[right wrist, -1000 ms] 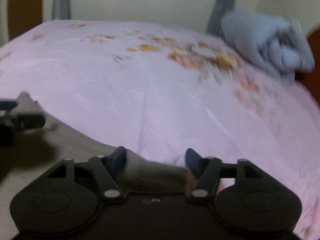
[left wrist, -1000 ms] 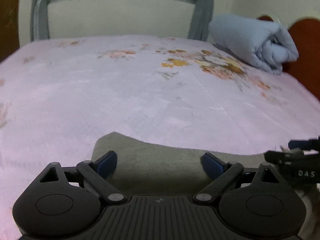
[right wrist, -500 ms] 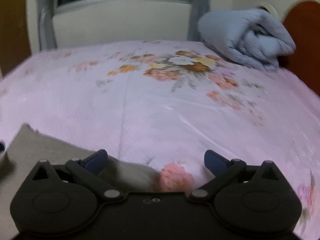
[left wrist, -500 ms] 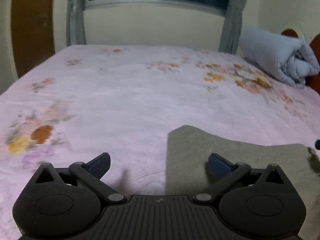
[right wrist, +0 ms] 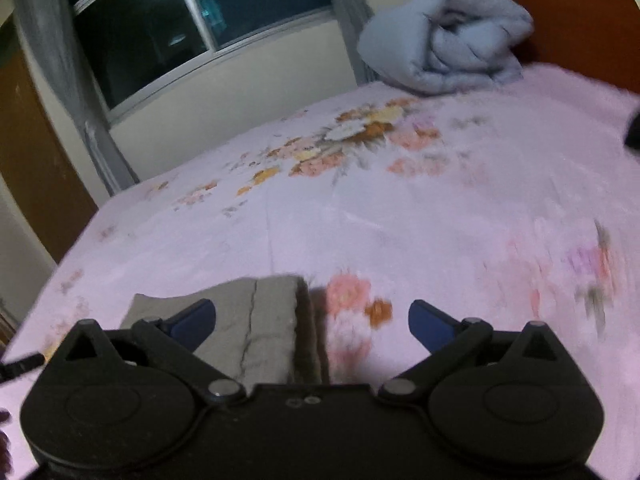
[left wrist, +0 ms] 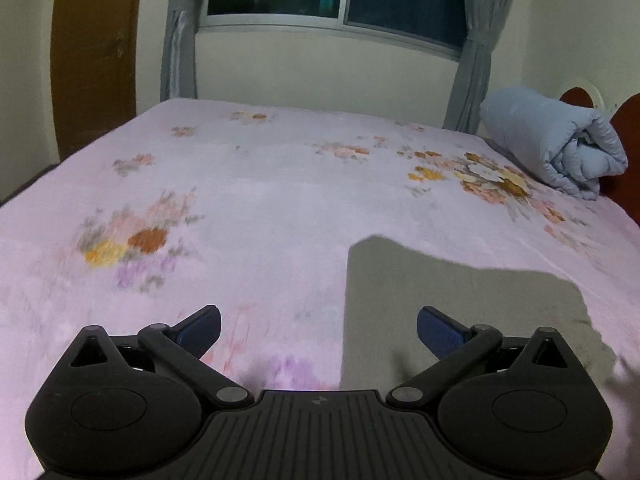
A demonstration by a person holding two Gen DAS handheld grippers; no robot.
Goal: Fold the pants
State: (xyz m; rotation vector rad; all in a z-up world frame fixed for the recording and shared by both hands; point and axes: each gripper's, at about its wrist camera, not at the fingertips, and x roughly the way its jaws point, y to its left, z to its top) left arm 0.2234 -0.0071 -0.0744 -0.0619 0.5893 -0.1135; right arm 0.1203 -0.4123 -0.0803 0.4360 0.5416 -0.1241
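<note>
One pair of pants point(right wrist: 256, 320) lies folded on the bed point(left wrist: 280, 200), a flat grey-olive slab of soft, matte cloth with a stitched seam running along it and a thicker layered edge on its right side in my right wrist view. From my left wrist view the same pants point(left wrist: 460, 308) show as a plain squarish panel low on the right, its near edge cut off behind the tool body.

My left gripper point(left wrist: 319, 326) has its blue-padded fingers spread wide, having just been opening, with only pink sheet and a strip of cloth edge behind the gap — nothing pinched. My right gripper point(right wrist: 312, 320) is likewise spread wide after just opening, hanging over the folded edge without pressing on it.

Around that, the sheet is pale pink, fuzzy, printed with orange and yellow flower clusters — smeared by blur at the right. A rolled light-blue quilt point(right wrist: 444, 40) sits puffy at the headboard point(right wrist: 568, 20).
</note>
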